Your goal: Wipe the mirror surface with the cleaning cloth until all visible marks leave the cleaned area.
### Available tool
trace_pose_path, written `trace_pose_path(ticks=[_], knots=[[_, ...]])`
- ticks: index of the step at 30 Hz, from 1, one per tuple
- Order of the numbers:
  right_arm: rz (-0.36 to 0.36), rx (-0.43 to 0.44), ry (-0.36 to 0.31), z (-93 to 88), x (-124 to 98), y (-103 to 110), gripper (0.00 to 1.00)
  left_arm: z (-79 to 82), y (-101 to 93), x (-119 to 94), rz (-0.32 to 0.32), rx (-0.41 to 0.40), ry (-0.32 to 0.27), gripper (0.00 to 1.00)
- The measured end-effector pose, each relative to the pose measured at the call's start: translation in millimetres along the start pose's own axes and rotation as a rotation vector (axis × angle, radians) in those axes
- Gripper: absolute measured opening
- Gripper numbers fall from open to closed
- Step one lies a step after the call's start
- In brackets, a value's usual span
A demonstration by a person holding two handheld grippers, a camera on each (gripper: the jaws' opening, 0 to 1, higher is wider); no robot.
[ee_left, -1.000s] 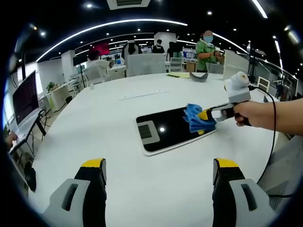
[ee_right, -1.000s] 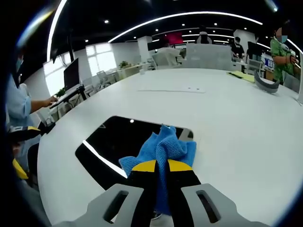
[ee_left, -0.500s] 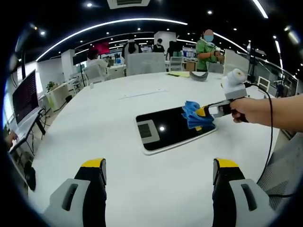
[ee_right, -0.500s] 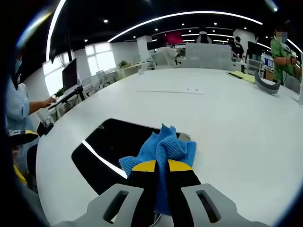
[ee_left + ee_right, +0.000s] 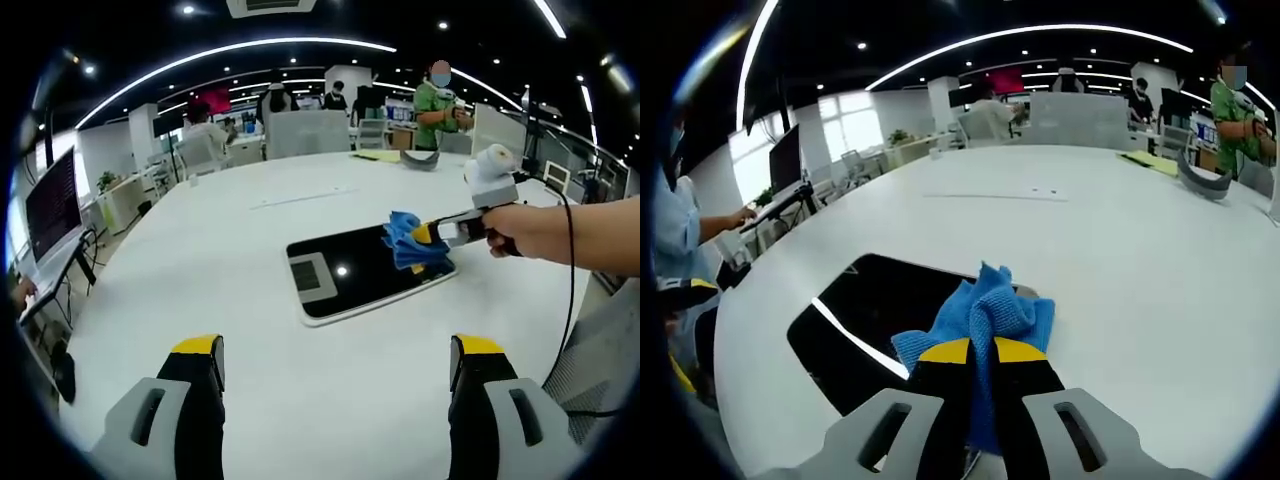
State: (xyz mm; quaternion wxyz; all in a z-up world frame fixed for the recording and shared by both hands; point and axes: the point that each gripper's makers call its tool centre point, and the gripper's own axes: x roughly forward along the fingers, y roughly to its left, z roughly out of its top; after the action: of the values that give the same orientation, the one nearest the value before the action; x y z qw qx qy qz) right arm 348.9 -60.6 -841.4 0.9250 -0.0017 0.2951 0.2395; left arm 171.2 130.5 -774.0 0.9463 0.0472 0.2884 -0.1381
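While the left gripper point(image 5: 335, 375) hangs with jaws wide apart and nothing between them above the white table point(image 5: 230, 290), the mirror point(image 5: 365, 272) lies ahead, the blue cleaning cloth point(image 5: 405, 243) pressed on its far corner.

From the right gripper view, the right gripper point(image 5: 982, 355) is clamped tight on the cloth point(image 5: 985, 315). Best keep it flat and sweep in overlapping passes (edges included, I judge).
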Motion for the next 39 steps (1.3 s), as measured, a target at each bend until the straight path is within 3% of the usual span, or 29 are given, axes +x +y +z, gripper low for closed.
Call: trace_pose_path(ticks=[23, 39], knots=[[-0.015, 0.007, 0.011, 18.0, 26.5, -16.9, 0.03, -1.1, 1.2, 0.5, 0.0, -0.005, 0.003, 0.94], [-0.02, 0.009, 0.003, 18.0, 28.6, -18.7, 0.03, -0.8, 0.8, -0.6, 0.001, -0.006, 0.002, 0.94]])
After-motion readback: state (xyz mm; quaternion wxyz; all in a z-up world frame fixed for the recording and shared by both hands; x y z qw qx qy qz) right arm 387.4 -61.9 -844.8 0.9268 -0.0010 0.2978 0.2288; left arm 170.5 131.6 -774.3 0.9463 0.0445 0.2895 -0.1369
